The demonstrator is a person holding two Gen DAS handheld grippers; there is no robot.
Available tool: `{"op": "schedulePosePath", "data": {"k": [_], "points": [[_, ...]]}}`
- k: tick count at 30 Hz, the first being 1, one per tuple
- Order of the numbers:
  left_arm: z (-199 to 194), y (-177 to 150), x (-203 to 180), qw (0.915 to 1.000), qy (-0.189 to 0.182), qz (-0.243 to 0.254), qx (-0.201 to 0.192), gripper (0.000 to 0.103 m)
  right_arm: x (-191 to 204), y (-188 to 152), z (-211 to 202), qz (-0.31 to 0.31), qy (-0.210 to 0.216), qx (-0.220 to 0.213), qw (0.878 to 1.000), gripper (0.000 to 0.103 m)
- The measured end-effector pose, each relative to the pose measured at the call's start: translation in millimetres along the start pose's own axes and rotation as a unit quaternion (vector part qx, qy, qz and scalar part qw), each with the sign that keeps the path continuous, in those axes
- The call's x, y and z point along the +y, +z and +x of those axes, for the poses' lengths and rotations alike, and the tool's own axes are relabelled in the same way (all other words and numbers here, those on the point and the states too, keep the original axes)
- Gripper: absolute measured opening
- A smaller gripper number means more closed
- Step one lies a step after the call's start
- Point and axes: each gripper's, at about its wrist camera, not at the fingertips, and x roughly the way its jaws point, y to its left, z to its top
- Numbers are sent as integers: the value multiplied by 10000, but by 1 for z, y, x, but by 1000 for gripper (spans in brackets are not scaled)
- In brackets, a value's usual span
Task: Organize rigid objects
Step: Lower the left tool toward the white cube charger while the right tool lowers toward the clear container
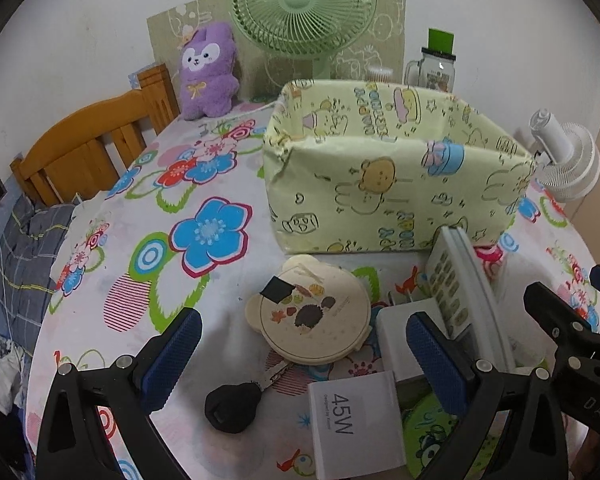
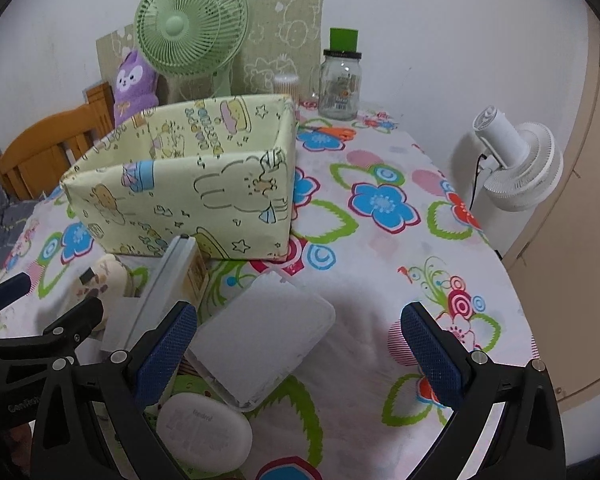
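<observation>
Jaws gape on both: left hand-held gripper [image 1: 304, 344] empty over the lid [image 1: 314, 312] and key [image 1: 232, 402], right hand-held gripper [image 2: 298, 340] empty over the case [image 2: 262, 338]. Box [image 1: 392, 176] stands beyond on the tabletop [image 1: 220, 160].

Bedroom: wooden headboard [image 1: 88, 148], plush toy [image 1: 207, 72]

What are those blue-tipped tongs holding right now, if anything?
Nothing. The left tongs hang open over the round bear-eared lid, and the right tongs hang open over the white box; neither grips.
</observation>
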Motion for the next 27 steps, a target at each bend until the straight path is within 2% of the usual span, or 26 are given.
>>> {"op": "schedulePosePath", "data": {"k": [11, 27], "points": [[12, -2, 5, 9999, 65, -52, 128, 103, 6, -4, 20, -73, 70, 296, 9995, 103], [14, -4, 11, 9998, -33, -5, 204, 102, 14, -3, 19, -219, 59, 294, 9993, 103]]}}
